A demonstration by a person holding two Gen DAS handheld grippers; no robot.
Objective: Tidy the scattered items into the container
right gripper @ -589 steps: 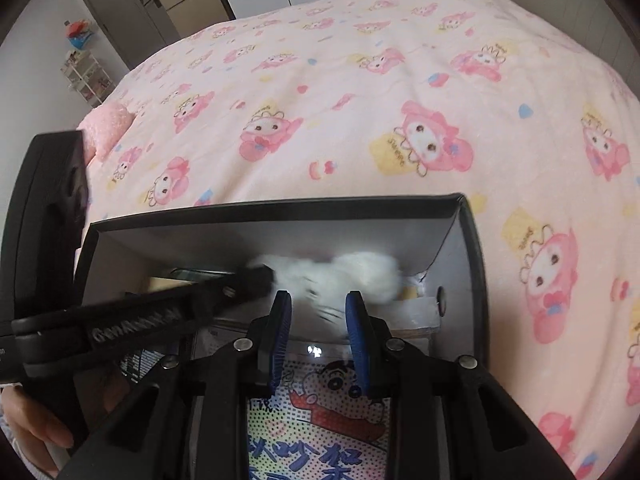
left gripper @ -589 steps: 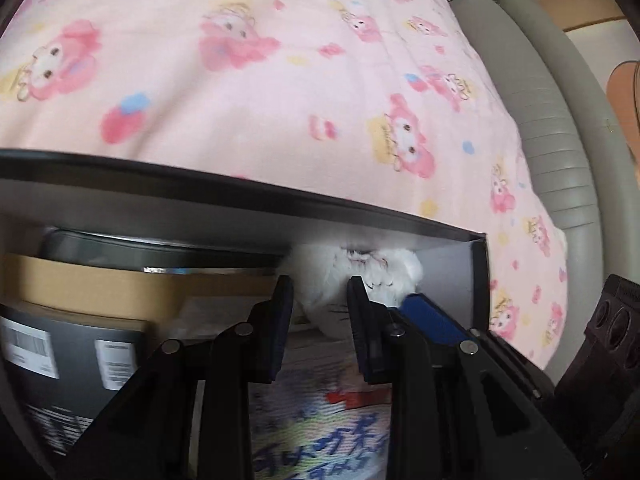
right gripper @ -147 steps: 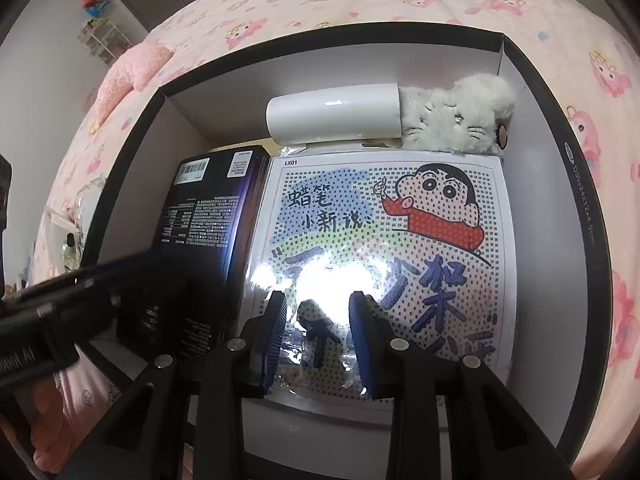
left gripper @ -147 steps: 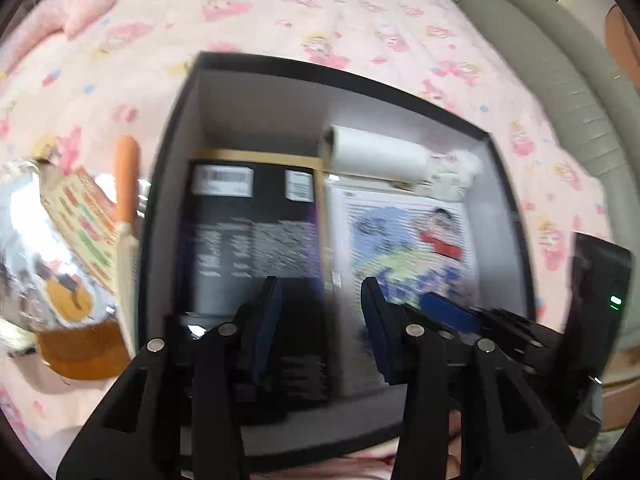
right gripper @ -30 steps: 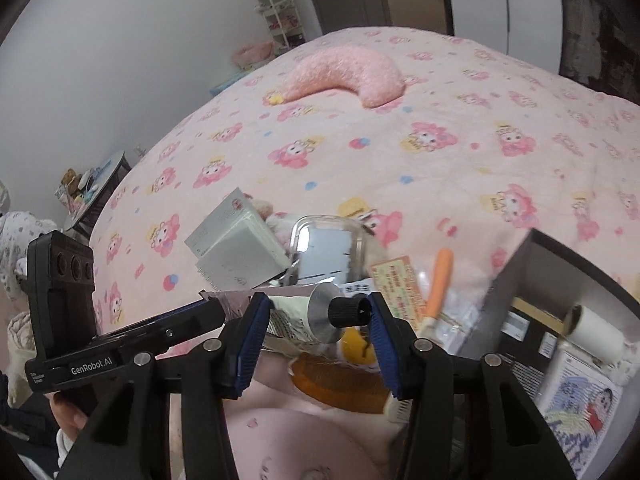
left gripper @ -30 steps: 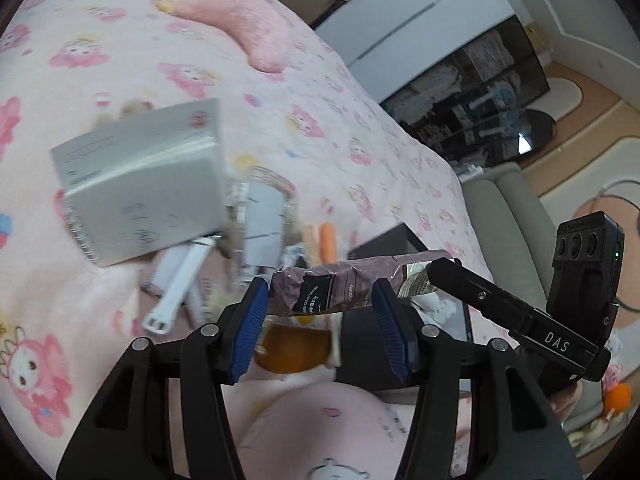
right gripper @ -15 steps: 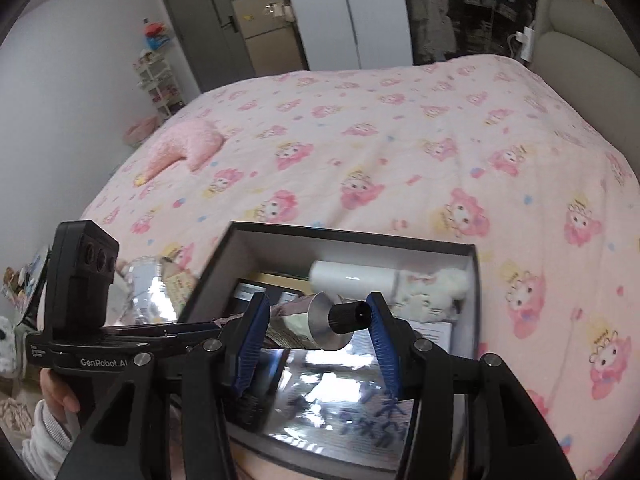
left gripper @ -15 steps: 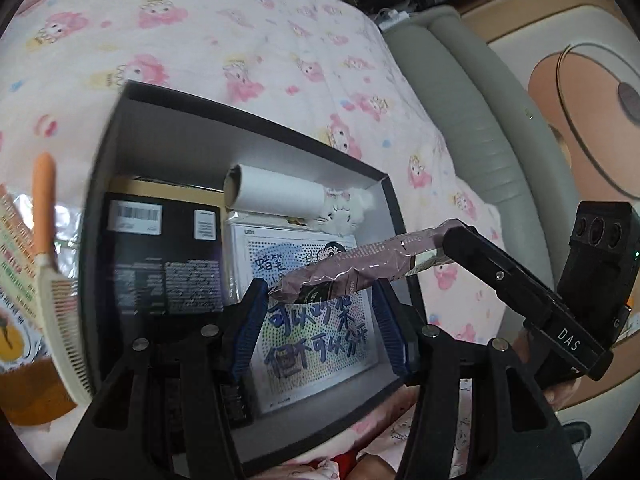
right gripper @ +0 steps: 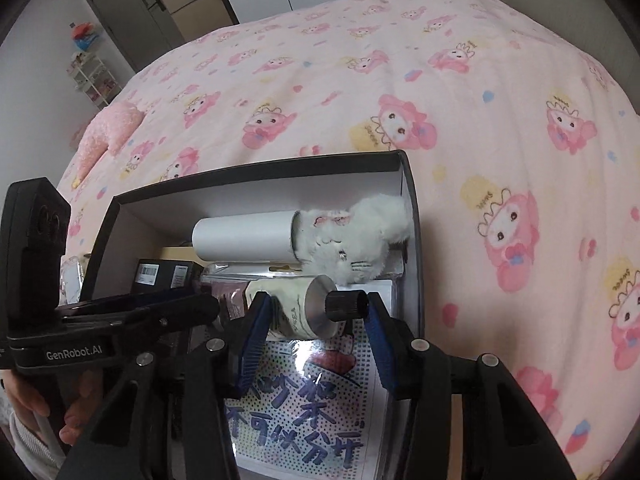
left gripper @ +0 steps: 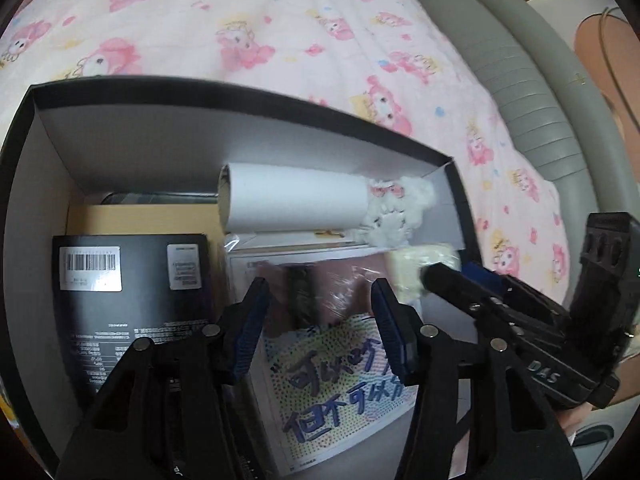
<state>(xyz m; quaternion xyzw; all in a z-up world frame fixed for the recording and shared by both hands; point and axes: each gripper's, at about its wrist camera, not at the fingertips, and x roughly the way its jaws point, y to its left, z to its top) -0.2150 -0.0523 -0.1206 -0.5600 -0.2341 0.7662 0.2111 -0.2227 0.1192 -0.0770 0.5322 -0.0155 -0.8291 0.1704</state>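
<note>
A cream tube (right gripper: 296,308) with a black screw cap (right gripper: 346,304) hangs crosswise over the open black box (right gripper: 256,170). My right gripper (right gripper: 314,308) is closing on it, one pad on the tube body and the other against the cap. The tube's flat pinkish tail (left gripper: 332,288) lies blurred between the tips of my left gripper (left gripper: 320,286), which is closing a little on it. Both grippers point down into the box, just above a cartoon picture pack (right gripper: 304,420).
The box also holds a white roll (right gripper: 244,236), a white plush toy (right gripper: 352,236) and a black carton (left gripper: 132,280). It rests on a pink cartoon blanket (right gripper: 400,80). A pink pillow (right gripper: 108,132) lies far left, and a grey padded edge (left gripper: 520,80) runs along the right.
Both grippers carried the tube from above the scattered items across to the box, then sank closer to the picture pack. The right jaws have narrowed on the tube.
</note>
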